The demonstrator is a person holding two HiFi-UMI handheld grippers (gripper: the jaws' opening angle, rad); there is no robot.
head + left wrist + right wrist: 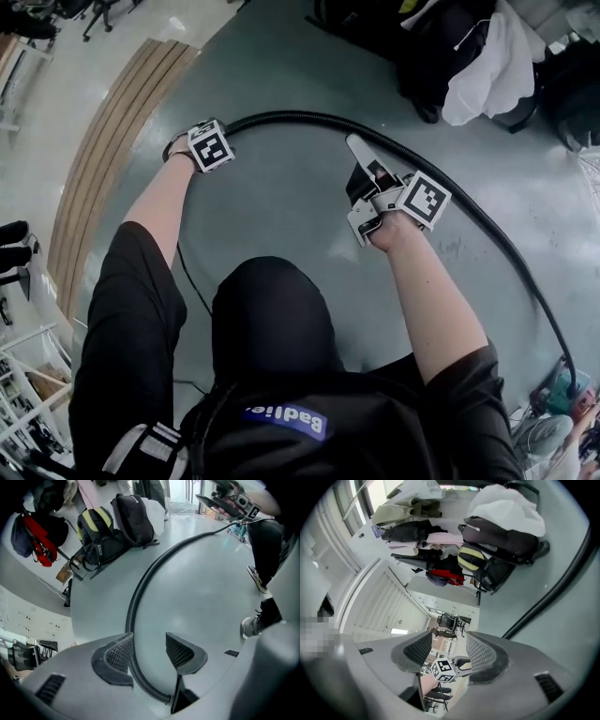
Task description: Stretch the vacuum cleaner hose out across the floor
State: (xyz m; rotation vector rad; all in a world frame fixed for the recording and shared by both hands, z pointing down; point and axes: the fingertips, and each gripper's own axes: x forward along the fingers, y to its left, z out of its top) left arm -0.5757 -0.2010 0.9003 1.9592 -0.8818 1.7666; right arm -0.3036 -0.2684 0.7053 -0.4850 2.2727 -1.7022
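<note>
Loosely straddling the vacuum hose (131,620) with left gripper (147,641) fingers (117,656) spread, unclenched; right gripper (449,639) fingers released, empty, inside the hose's curve.

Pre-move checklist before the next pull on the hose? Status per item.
1. Check hose sits inside left tongs: ok, it lies along one pad.
2. Check left tongs are clamped: not ok, jaws apart, gap at the other pad.
3. Check right tongs are free: ok, open, nothing between them.
4. Check hose is straight: not ok, it lies in a wide arc on the floor.
5. Check far end is anchored: cannot tell, it runs off toward the head view's lower right.
</note>
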